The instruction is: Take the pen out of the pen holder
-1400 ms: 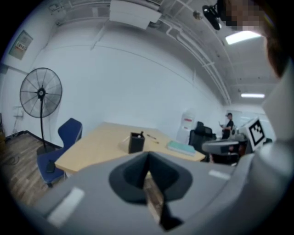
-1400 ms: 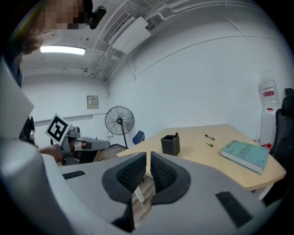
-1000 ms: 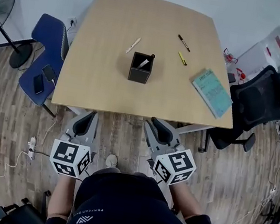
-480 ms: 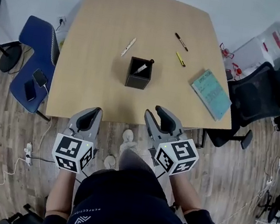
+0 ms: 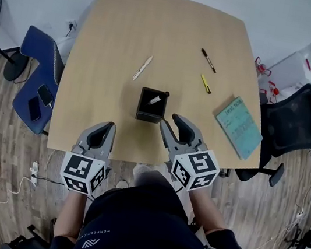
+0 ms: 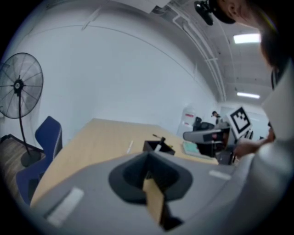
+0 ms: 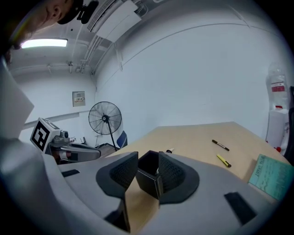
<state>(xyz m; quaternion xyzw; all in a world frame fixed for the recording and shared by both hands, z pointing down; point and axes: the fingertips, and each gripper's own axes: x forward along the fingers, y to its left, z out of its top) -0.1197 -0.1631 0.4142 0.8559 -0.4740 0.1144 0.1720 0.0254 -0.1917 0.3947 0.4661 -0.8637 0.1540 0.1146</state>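
Note:
A black square pen holder (image 5: 152, 104) stands on the wooden table (image 5: 117, 37), with a black-and-white pen (image 5: 156, 99) leaning inside it. My right gripper (image 5: 173, 125) is over the table's near edge, just right of the holder. Its jaws are opening, and the pads press on nothing. In the right gripper view the holder (image 7: 148, 176) fills the gap of the right gripper (image 7: 148, 160), just ahead of the tips. My left gripper (image 5: 102, 133) hovers at the near edge, left of the holder, and is shut and empty. From the left gripper (image 6: 148, 158) the holder (image 6: 154, 146) lies further ahead.
On the table lie a white pen (image 5: 143, 68), a black pen (image 5: 208, 60), a yellow marker (image 5: 206, 84) and a teal notebook (image 5: 239, 126). A blue chair (image 5: 38, 86) stands on the left, a black office chair (image 5: 298, 121) on the right.
Both grippers have moved forward from over the floor to the table's near edge. The right jaws have spread wider and come close to the holder.

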